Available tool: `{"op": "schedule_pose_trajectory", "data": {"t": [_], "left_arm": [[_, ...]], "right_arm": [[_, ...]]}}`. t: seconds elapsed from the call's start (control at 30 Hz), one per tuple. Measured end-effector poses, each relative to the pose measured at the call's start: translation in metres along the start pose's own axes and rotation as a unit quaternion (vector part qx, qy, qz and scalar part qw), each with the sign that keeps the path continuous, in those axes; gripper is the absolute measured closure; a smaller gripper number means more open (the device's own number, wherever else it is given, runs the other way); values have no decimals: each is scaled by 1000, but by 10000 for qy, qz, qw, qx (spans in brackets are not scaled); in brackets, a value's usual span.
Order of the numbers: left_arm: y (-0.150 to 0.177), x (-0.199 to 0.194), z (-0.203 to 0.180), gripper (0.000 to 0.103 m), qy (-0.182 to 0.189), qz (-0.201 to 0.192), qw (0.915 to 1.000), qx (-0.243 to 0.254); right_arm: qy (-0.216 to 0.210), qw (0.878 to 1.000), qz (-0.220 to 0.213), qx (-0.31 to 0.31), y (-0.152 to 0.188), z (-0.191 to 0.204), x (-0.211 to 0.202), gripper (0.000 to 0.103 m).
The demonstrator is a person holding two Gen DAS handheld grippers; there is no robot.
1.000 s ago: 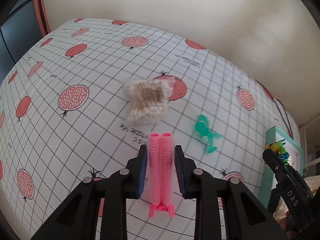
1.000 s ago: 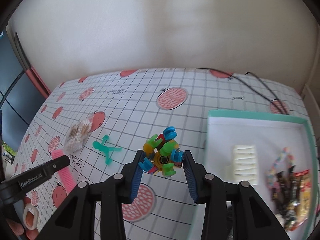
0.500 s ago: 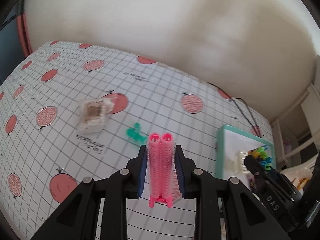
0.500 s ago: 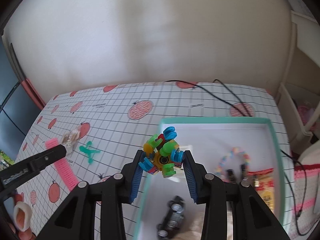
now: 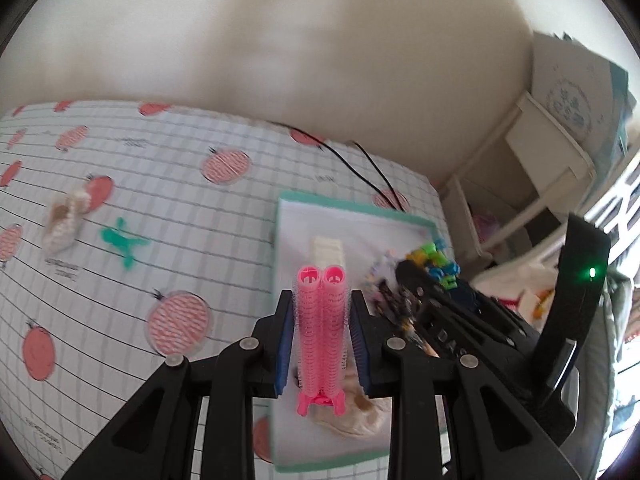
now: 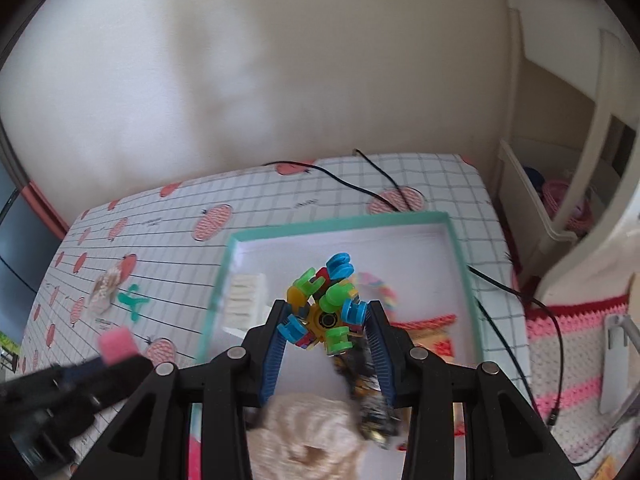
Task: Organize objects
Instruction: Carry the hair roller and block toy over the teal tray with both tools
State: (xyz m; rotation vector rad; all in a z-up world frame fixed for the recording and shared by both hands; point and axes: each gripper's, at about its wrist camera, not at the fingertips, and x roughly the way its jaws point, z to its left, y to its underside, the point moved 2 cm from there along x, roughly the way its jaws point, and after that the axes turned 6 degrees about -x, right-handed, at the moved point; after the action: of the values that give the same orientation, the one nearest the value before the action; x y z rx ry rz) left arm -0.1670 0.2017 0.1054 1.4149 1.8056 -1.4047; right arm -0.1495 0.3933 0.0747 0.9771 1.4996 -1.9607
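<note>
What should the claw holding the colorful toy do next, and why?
Probably lower a little and let go. The right claw is shut on the colorful block toy, which hangs above the white floor of the teal-rimmed tray, where other things already lie. The left claw, holding the pink hair rollers, looks set to follow.

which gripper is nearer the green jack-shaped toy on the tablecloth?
Left. The left gripper, holding the pink hair rollers, sits by the tray's left edge, toward the green toy. The right gripper is over the tray, farther away.
</note>
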Motion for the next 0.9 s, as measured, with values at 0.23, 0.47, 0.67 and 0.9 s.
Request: {"op": "schedule_pose_trajectory", "data": {"t": [0.23,0.47,0.67,0.9], "left_arm": [[28,35,-28,75,37,358,9988,327],[37,56,-36,75,-144,338,9979,531],[38,69,-32,75,-205,341,9977,544],[38,77,-26,75,-157,409,9978,502]], "right_arm": [[-1,9996,138,244,10,-24,8,61],[-164,9992,227,298,14,-24,19,61],[-247,9988,346,244,19,-18,29,61],[-264,9988,381,179,20,-14,30,60]]}}
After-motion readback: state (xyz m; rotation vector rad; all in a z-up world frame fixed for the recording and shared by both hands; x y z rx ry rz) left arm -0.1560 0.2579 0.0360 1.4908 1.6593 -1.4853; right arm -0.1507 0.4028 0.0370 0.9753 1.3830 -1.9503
